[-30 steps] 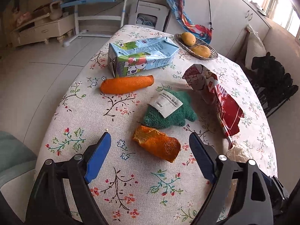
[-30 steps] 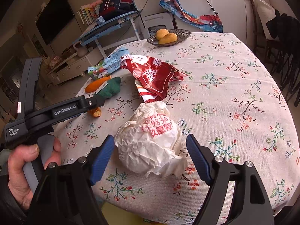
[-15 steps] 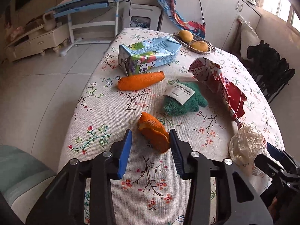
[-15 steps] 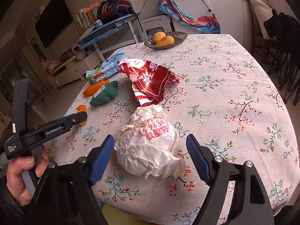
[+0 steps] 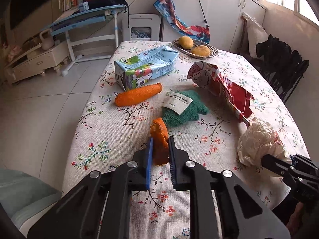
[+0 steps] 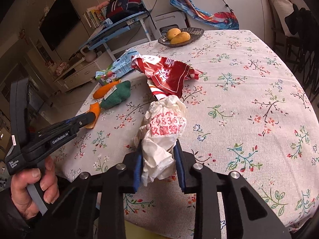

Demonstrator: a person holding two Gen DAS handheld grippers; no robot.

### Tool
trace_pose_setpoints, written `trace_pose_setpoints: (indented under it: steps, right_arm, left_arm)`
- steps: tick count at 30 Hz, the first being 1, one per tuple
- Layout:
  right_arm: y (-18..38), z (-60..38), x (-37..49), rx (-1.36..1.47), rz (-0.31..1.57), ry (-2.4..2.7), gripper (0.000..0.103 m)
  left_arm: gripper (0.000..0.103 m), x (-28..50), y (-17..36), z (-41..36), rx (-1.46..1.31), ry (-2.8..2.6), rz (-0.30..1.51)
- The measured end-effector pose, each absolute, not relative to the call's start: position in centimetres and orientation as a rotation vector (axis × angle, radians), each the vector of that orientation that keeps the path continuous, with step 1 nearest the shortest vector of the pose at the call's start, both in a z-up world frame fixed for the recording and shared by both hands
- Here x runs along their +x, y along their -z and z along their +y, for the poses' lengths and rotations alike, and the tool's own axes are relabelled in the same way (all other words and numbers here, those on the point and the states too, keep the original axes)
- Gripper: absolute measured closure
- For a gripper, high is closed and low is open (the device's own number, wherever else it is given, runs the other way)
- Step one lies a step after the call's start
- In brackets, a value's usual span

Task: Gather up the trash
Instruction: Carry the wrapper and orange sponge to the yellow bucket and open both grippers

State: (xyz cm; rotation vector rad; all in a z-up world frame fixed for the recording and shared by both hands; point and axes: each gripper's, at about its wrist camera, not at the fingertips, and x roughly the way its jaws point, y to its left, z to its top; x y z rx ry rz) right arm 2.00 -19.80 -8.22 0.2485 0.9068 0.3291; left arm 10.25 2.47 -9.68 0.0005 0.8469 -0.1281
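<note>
Round table (image 5: 111,131) with floral cloth, tiled floor left, cabinets upper right. Left gripper (image 5: 160,149) has just closed, pinching peel (image 5: 159,137) at frame centre. Right gripper (image 6: 159,159) has just closed, squeezing paper wad (image 6: 163,131) lower centre. Carton (image 5: 145,67), wrapper (image 5: 225,87) behind.

Floral tablecloth (image 5: 111,139), orange peel (image 5: 159,139)

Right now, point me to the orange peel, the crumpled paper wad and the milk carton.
orange peel (image 5: 159,139), left wrist view, middle of the peel between the blue pads.
crumpled paper wad (image 6: 164,127), right wrist view, its red-printed face.
milk carton (image 5: 147,67), left wrist view, long printed side.
</note>
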Motion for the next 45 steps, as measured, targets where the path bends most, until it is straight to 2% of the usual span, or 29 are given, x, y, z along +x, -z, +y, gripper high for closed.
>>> trace_pose_setpoints:
  steps: [25,45]
  right_arm:
    - [4.9,-18.4,-4.1,0.223,0.826,-0.418,0.077]
    - [6.6,-15.8,-9.9,0.127,0.93,-0.496,0.076]
  left_arm:
    - [0.089,-1.6,5.0,2.1,0.042,0.116,0.739]
    - [0.089,-7.1,4.0,0.5,0.074,0.138,0.725]
